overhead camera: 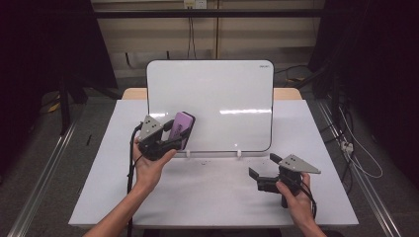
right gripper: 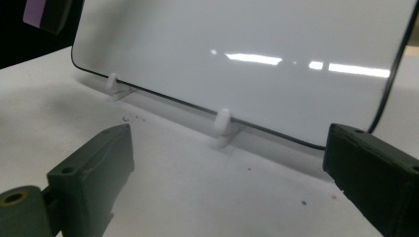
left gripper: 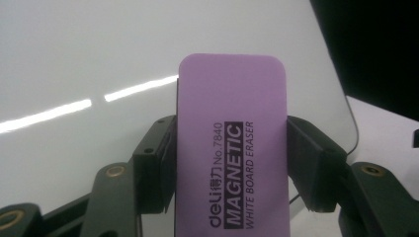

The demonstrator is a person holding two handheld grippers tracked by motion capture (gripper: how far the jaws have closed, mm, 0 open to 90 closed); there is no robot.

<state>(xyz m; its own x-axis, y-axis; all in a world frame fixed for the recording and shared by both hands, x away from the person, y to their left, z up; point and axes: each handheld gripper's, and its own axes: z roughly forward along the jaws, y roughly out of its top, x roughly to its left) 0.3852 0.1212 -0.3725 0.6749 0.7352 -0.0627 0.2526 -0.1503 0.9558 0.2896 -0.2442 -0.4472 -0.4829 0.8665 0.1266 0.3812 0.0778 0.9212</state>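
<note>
Clamped between the jaws of the left gripper (overhead camera: 174, 136), a purple eraser (left gripper: 232, 148) is held against the lower left of the whiteboard (overhead camera: 217, 98), which stands tilted on white clips on the white counter (overhead camera: 207, 192). Apart, the right gripper (overhead camera: 263, 168) rests low, jaws wide and empty. Beyond are dark curtains and grey floor.

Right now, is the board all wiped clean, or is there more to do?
The whiteboard already looks clean: no marks show on it. In hand: the left gripper is shut on the purple eraser, held up by the board's lower left part. The right gripper is open, holding nothing, low over the table. Probably what's left is putting the eraser down.
</note>
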